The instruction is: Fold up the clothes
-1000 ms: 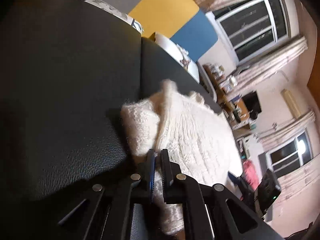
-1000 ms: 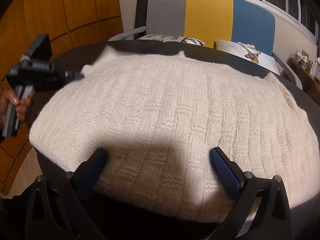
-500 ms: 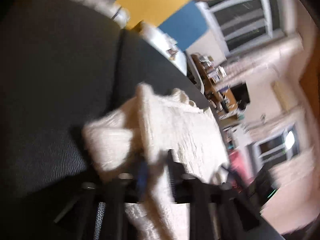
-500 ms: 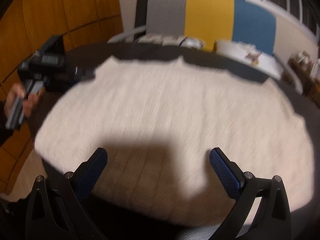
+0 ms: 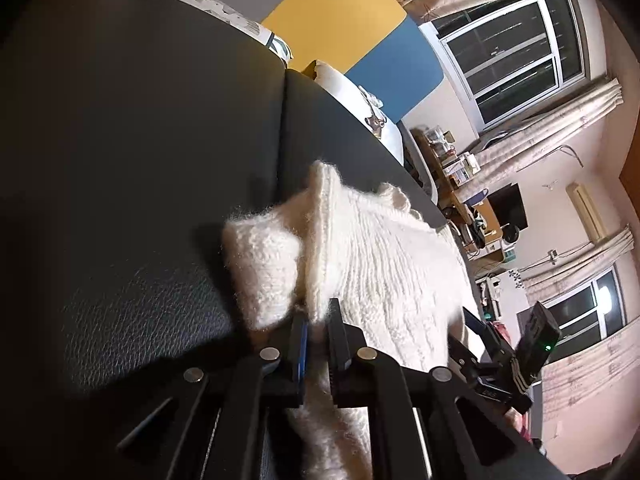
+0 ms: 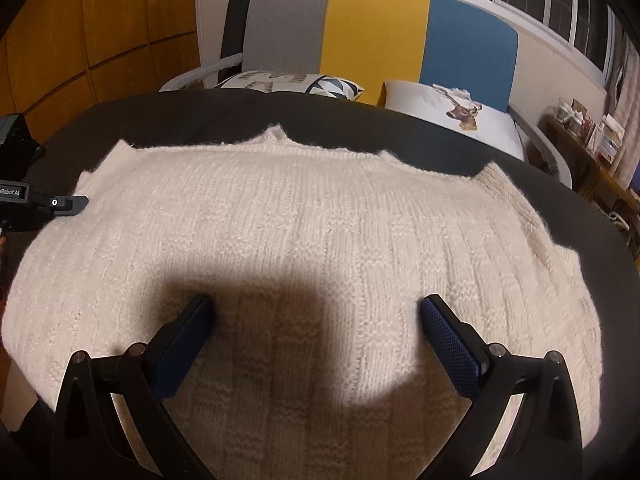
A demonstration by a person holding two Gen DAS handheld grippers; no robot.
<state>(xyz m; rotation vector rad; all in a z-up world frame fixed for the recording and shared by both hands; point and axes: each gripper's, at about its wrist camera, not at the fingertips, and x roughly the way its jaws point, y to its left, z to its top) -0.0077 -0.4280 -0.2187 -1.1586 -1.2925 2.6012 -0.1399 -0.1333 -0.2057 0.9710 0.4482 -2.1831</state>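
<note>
Noted: cream knitted sweater [image 6: 320, 240] spread flat over the black padded surface [image 5: 132, 152], covering most of it from the near edge to well short of the far edge, where a dark strip remains bare. Compared with a second ago, garment pulled flatter and squarer; far hem now lies in a straighter line, and the left corner sits more drawn out toward the left. Blur of half a second ago gone, both views sharp, so tugging motion judged finished. Left gripper [image 5: 318, 320] clamped narrow on the sweater's left edge, a bunched fold of knit standing up just beyond the fingertips and more cloth trailing down between the fingers toward the camera. Same tool visible at the far left of the right wrist view, tip touching the cloth's edge. Right gripper [image 6: 316, 312] spread wide, holding nothing, hovering over the near middle of the sweater and casting a shadow on it; contact with the knit not determinable. Beyond the surface: striped grey, yellow and blue backrest [image 6: 376, 32] with two cushions [image 6: 444, 100] in front. Judged: smoothing stage done or nearly so, first fold not yet made. Pinched left edge appears ready to be carried rightward across the body; loose fluffy knit likely to sag and drag.
</note>
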